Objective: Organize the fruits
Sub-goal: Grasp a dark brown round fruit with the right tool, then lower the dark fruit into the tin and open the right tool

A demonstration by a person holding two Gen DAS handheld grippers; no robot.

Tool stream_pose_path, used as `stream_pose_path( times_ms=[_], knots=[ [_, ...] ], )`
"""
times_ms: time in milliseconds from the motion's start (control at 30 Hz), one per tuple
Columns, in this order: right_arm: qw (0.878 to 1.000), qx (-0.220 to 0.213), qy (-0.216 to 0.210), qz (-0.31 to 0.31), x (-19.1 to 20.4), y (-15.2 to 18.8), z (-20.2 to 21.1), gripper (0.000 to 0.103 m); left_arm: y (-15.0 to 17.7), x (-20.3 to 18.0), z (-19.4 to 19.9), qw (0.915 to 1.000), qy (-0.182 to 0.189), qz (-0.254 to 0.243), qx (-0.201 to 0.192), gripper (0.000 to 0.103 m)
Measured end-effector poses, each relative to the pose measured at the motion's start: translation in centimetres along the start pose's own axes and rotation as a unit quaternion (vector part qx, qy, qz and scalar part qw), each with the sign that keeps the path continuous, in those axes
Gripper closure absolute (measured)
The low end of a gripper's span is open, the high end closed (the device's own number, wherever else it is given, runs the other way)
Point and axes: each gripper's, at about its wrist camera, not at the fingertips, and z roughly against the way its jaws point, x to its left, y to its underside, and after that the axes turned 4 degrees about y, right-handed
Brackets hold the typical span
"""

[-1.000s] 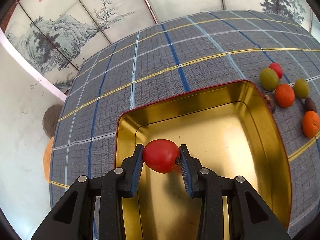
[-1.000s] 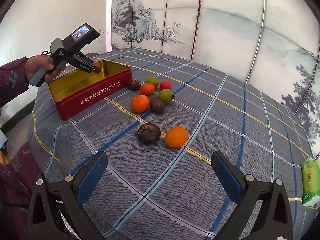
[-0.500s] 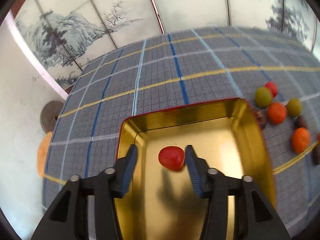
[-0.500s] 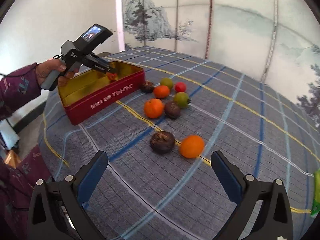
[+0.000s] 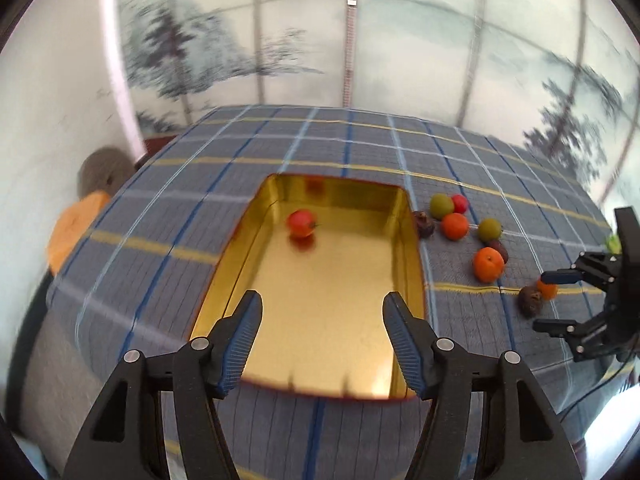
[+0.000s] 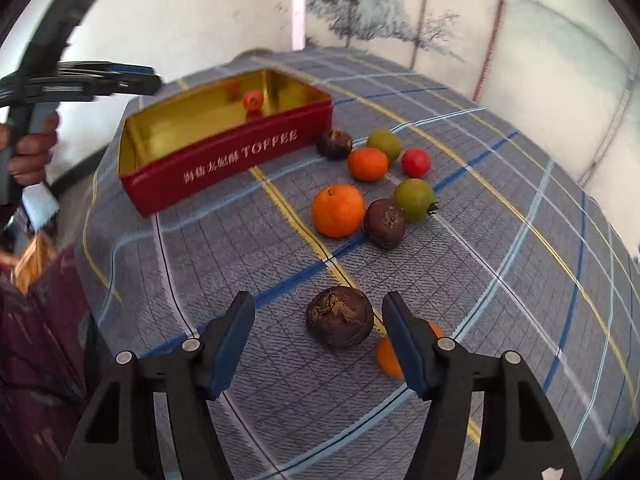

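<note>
A red tomato lies alone inside the gold-lined red toffee tin, near its far end; it also shows in the right wrist view. My left gripper is open and empty above the tin's near end. My right gripper is open and empty, low over the cloth, with a dark brown fruit just ahead between its fingers and a small orange behind the right finger. Several more fruits lie beside the tin: oranges, green fruits, a red tomato, dark fruits.
The table wears a grey plaid cloth and drops off at its round edge. Painted screen panels stand behind. A grey and an orange cushion sit off the left edge. A green packet lies at the far right.
My left gripper let the red tomato go into the tin, opened wide and pulled back and up. My right gripper moved forward and down toward the near dark fruit.
</note>
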Motion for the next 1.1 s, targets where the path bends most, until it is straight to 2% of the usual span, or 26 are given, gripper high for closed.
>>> stream_pose_path(
  times_ms=[67,133,200,300,333,400,467,533,667,733,800,967,1100],
  knots=[
    [1.0,0.02,-0.003,0.016,-0.2,0.0,-0.6,0.04,1.2,0.3,0.7,0.9999,-0.003,0.012,0.002,0.039],
    [0.999,0.036,-0.018,0.03,-0.3,-0.1,-1.2,0.041,2.0,0.0,1.2,0.9997,-0.023,0.003,-0.002,0.039],
    [0.998,0.047,-0.031,0.042,-0.3,-0.4,-1.6,0.045,2.8,-0.4,1.7,0.9996,-0.026,-0.002,-0.001,0.038],
    [0.996,0.066,-0.028,0.054,-0.2,-1.0,-2.2,0.057,3.7,-1.5,2.3,0.9998,-0.022,0.001,-0.001,0.03],
    [0.996,0.072,-0.031,0.051,-0.4,-1.2,-2.4,0.066,4.1,-2.0,2.6,0.9999,-0.013,0.003,-0.002,0.028],
    [0.996,0.074,-0.03,0.05,-0.3,-1.4,-2.5,0.066,4.5,-2.7,3.0,1.0,-0.001,0.0,-0.008,0.024],
    [0.996,0.074,-0.018,0.051,0.0,-1.5,-2.5,0.066,5.1,-3.3,3.6,0.9999,-0.001,-0.006,-0.011,0.016],
    [0.997,0.061,-0.018,0.037,-0.1,-2.1,-2.0,0.066,5.4,-3.6,4.1,0.9999,-0.002,-0.006,-0.015,0.013],
    [0.998,-0.021,-0.054,-0.003,0.5,-5.6,1.0,0.066,5.8,-3.5,5.5,0.9994,-0.001,0.009,-0.034,0.003],
    [0.996,-0.052,-0.071,-0.014,1.1,-8.1,1.5,0.066,6.1,-3.2,6.1,0.999,0.013,0.019,-0.039,0.003],
    [0.995,-0.064,-0.078,-0.014,1.9,-10.6,0.6,0.066,6.4,-2.8,6.4,0.9982,0.035,0.028,-0.041,0.002],
    [0.996,-0.045,-0.081,-0.01,4.8,-16.0,-4.7,0.066,6.7,-2.3,7.1,0.9983,0.043,0.02,-0.034,0.002],
    [0.997,-0.016,-0.071,-0.012,6.7,-18.2,-8.3,0.066,6.7,-2.1,7.1,0.9996,-0.009,-0.002,-0.026,0.002]
  ],
)
